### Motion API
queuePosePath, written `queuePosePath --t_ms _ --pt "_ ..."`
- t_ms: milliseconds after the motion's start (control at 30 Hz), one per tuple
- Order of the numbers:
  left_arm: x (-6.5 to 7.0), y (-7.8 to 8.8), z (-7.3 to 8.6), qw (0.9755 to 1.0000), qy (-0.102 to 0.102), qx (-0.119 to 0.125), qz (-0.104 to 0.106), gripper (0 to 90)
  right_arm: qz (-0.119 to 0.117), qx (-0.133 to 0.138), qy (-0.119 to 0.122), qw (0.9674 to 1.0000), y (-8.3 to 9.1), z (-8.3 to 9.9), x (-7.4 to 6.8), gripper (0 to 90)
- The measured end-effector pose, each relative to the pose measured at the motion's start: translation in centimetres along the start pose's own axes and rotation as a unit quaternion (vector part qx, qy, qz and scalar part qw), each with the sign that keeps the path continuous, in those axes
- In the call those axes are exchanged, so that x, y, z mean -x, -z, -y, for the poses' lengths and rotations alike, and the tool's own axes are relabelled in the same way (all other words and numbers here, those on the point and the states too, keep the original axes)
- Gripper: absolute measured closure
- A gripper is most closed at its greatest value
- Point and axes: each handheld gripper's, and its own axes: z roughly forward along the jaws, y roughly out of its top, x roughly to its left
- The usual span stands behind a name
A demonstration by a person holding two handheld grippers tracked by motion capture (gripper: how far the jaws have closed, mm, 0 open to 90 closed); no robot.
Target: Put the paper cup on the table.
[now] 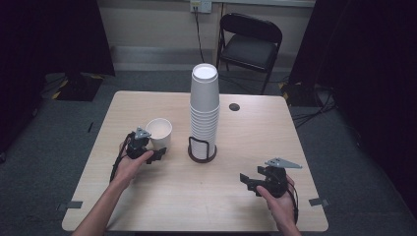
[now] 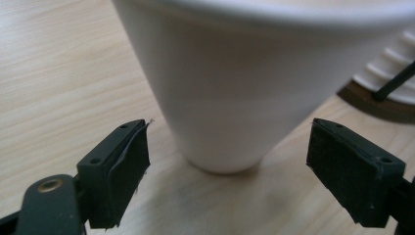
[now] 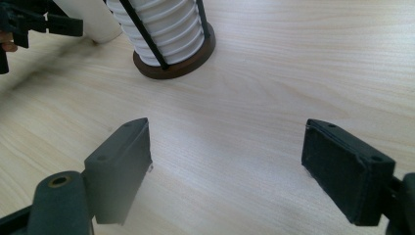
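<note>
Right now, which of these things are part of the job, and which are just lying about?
Part of the job:
single white cup
cup stack in its holder
left hand-held gripper

Just lying about:
folding chair
table's cable hole

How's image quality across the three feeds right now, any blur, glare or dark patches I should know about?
High view: table evenly lit, surroundings dark, no glare. Left gripper view: the single cup looms close and soft, its upper part bright and nearly washed out; the jaws are sharper, and a soft shadow lies at the cup's base. Right gripper view: wood grain crisp, the near left jaw slightly blurred, cup stack clear.
</note>
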Motion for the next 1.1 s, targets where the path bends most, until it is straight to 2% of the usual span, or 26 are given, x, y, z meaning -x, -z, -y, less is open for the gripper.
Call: queuePosePath --t_ms 100,200,333,400,467,533,600,633,733,833,933,1000,1033,1067,1100 --pt "0.3 0.8 0.2 0.9999 0.000 0.009 0.007 15.9 0.002 0.001 -0.002 1.0000 0.0 0.0 0.1 18.0" --pt "0.7 1.7 0.3 0.9998 -0.012 0.014 0.011 15.9 0.000 0.002 -0.002 1.0000 0.1 0.0 0.0 18.0" --pt "1.5 3.4 0.8 0.9995 -0.021 0.024 -0.001 15.9 0.002 0.002 -0.003 1.0000 0.1 0.0 0.0 18.0" --pt "1.9 4.2 1.1 0.9994 -0.002 0.032 0.011 15.9 0.002 0.003 -0.002 1.0000 0.2 0.0 0.0 18.0" --pt "2.5 5.0 1.2 0.9991 -0.015 0.040 0.009 15.9 0.002 0.003 -0.002 1.0000 0.2 0.0 0.0 18.0" --pt "3.2 5.8 1.1 0.9984 -0.017 0.049 0.024 15.9 0.003 0.003 -0.001 1.0000 0.2 0.0 0.0 18.0" --pt "4.1 6.6 1.2 0.9964 -0.004 0.070 0.047 15.9 0.004 0.003 -0.001 1.0000 0.3 0.0 0.0 18.0" --pt "4.4 6.8 1.2 0.9958 -0.004 0.075 0.052 15.9 0.005 0.003 -0.002 1.0000 0.3 0.0 0.0 17.9" --pt "5.7 7.7 1.1 0.9938 -0.018 0.084 0.071 15.9 0.005 0.004 -0.003 1.0000 0.3 0.1 0.1 17.9" --pt "6.7 8.5 1.1 0.9923 -0.020 0.088 0.085 15.9 0.006 0.004 -0.003 1.0000 0.4 0.1 0.2 17.9" --pt "8.0 9.2 1.7 0.9914 -0.003 0.090 0.095 15.9 0.008 0.005 -0.005 0.9999 0.4 0.1 0.2 17.8" --pt "8.4 9.4 2.3 0.9921 0.011 0.085 0.091 16.1 0.008 0.005 -0.005 0.9999 0.3 0.2 0.2 17.8" --pt "8.6 9.5 2.7 0.9924 0.001 0.090 0.084 16.3 0.008 0.004 -0.004 0.9999 0.3 0.2 0.2 17.8" --pt "8.8 9.4 2.9 0.9924 -0.019 0.093 0.079 16.3 0.008 0.002 -0.004 1.0000 0.3 0.2 0.2 17.9" --pt "8.9 9.3 3.2 0.9922 -0.026 0.089 0.082 16.3 0.007 0.001 -0.003 1.0000 0.2 0.3 0.1 17.9"
